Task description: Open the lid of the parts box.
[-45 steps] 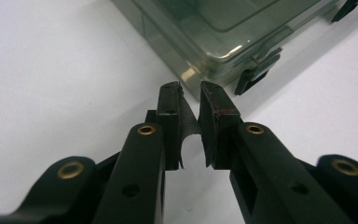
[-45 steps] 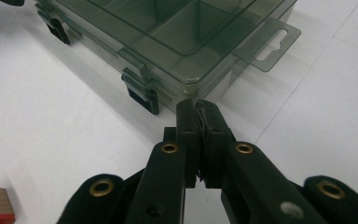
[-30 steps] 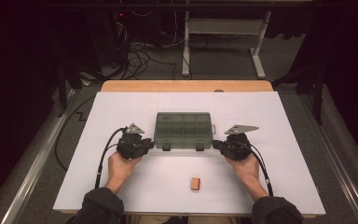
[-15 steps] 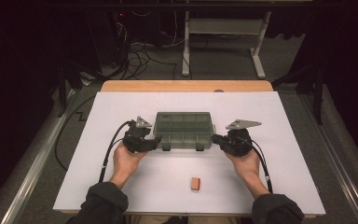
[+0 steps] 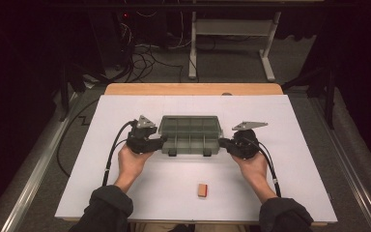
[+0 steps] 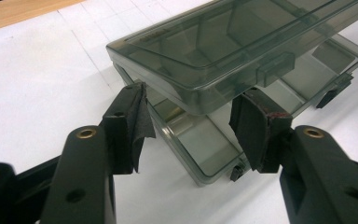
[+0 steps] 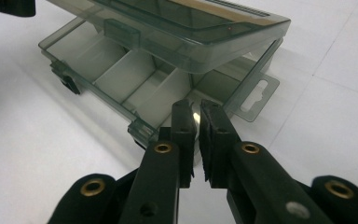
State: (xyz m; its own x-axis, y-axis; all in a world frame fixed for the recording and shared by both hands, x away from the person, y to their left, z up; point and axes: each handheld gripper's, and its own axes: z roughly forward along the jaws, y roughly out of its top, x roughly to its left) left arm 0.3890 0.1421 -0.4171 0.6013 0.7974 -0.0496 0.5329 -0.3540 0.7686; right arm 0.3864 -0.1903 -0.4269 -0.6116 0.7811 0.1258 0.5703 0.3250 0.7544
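Note:
A smoky clear compartment box lies mid-table with its lid tilted up off the base. My left gripper is at the box's left front corner. In the left gripper view its jaws stand wide and have just been closing a little. The lid's corner sits between and just over the pad tips, and I see no firm pinch. My right gripper is at the box's right end. Its jaws are nearly together, pinching the base's thin end wall.
A small orange-tan block lies on the white sheet toward the near edge, between the forearms. The wooden table edge runs behind the sheet. A cable loops left of the left hand.
The left gripper has moved right and slightly up against the box's left end and its jaws have spread. The lid now stands raised. The right gripper has stayed put.

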